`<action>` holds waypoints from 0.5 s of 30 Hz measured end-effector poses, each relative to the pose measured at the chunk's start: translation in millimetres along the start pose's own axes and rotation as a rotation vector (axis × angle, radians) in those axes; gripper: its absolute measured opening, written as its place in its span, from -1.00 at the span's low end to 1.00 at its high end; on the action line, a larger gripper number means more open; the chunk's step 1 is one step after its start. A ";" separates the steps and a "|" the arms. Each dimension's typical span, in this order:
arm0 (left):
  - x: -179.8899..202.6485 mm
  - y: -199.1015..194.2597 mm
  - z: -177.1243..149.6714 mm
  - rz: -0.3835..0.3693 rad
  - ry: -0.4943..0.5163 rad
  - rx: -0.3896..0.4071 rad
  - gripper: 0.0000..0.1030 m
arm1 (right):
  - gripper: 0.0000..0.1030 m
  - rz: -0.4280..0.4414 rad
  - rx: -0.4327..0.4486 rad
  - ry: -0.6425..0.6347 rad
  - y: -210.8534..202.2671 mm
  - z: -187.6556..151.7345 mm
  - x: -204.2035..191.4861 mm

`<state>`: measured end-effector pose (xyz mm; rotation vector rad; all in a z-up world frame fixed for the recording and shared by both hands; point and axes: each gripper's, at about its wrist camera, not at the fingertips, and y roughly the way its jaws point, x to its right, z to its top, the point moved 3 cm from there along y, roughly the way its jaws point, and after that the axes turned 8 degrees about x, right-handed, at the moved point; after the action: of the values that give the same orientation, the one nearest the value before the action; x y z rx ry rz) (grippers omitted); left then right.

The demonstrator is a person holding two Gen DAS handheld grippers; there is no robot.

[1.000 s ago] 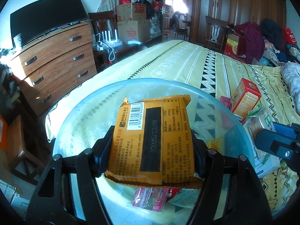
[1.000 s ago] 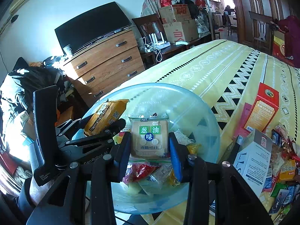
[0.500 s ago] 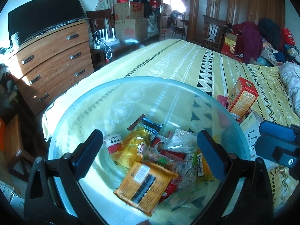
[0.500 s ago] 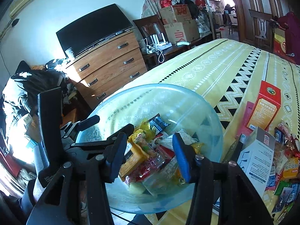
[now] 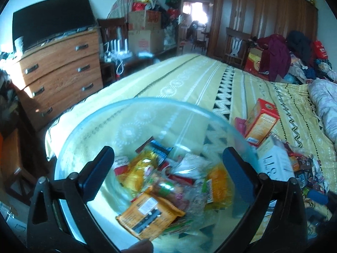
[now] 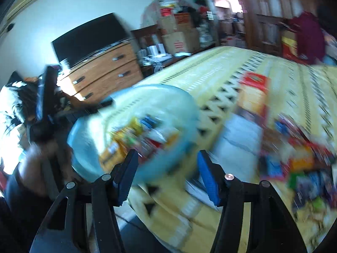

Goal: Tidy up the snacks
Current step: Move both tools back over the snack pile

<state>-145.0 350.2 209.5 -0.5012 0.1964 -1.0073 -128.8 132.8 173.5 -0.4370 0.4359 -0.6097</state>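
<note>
Left tongs (image 5: 168,172) spread wide, empty, above clear bowl (image 5: 88,130) of snack packets (image 5: 149,213), right tongs (image 6: 167,177) released, blurred

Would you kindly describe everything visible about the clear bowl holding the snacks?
The bowl is large, round and see-through with a pale blue tint, probably plastic or glass. It sits upright at the near edge of the yellow patterned bedspread, part-filled with jumbled snack packets, an orange packet lying foremost. The open left gripper hovers above it, touching nothing.

Snack packets (image 5: 168,181) in bowl (image 5: 130,113) on bed (image 5: 195,80), boxes (image 5: 261,124) right of bowl, dresser (image 5: 61,71) behind-left.
</note>
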 end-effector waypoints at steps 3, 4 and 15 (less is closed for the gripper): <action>42.5 -17.3 4.0 -0.116 0.028 0.064 1.00 | 0.22 -0.088 -0.041 0.060 -23.6 -34.4 37.8; 54.7 -20.5 3.9 -0.143 0.040 0.074 1.00 | 0.22 -0.112 -0.054 0.080 -29.7 -44.0 49.0; 257.6 -39.4 -62.8 -0.555 0.332 -0.090 1.00 | 0.22 -0.382 -0.024 0.410 -121.3 -107.4 252.3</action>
<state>-62.9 95.7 192.0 -0.4779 0.4141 -1.6313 -51.8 -142.1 81.9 -0.4211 0.7593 -1.0734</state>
